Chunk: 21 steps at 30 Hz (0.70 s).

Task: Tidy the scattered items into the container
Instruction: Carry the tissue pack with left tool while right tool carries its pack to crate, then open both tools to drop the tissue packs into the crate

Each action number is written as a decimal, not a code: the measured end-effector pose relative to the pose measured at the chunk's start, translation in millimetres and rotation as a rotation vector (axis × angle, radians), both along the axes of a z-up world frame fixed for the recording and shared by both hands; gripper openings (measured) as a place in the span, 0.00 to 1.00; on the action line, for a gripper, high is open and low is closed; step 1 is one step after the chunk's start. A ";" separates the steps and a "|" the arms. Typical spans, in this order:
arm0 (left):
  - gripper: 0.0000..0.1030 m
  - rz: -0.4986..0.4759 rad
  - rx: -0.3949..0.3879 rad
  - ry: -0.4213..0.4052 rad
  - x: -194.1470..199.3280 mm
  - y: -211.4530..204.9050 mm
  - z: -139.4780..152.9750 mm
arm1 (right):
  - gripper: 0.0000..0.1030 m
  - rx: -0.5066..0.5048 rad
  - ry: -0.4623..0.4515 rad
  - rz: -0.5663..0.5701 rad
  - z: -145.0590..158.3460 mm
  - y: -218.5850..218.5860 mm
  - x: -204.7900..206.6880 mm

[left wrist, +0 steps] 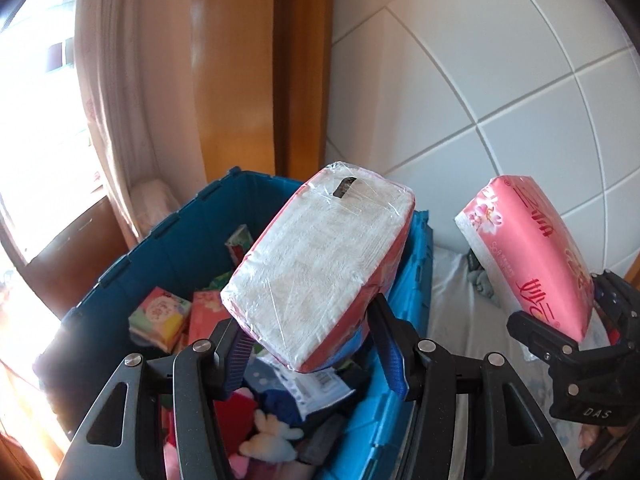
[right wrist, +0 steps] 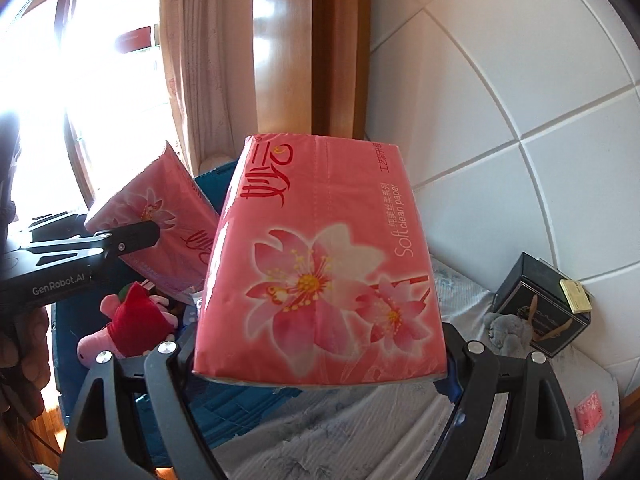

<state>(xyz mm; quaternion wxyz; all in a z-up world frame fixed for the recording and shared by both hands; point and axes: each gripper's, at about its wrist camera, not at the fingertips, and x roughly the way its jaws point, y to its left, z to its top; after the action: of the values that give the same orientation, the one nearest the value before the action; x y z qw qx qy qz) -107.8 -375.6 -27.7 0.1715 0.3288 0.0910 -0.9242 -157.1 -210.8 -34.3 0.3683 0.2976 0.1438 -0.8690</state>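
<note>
Holding one tissue pack point(left wrist: 320, 264) over the blue crate point(left wrist: 160, 248) in our left gripper point(left wrist: 312, 348), another pack point(right wrist: 320, 264) clamped in the right gripper point(right wrist: 320, 360); crate already part-filled, a box point(right wrist: 540, 304) remains outside.

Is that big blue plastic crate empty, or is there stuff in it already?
Partly filled. The blue plastic crate already holds small colourful packets and soft plush toys, but its walls rise above them.

A white tiled wall point(left wrist: 500, 92) with grey grout lines fills the right side. Beside it stands a glossy wooden post point(right wrist: 308, 48) — then a pale patterned curtain point(left wrist: 120, 92) and a window point(right wrist: 108, 92) blazing with overexposed daylight.
</note>
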 end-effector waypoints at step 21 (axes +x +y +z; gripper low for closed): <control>0.53 0.249 0.012 0.001 49.6 -113.3 -13.8 | 0.85 0.026 -0.028 0.214 -2.8 -124.1 6.0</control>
<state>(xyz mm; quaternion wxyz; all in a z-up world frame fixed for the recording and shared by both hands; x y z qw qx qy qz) -58.3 -488.9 -41.5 0.2831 0.3157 0.1370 -0.8952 -151.2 -334.9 -37.1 0.4570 0.2976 0.1806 -0.8185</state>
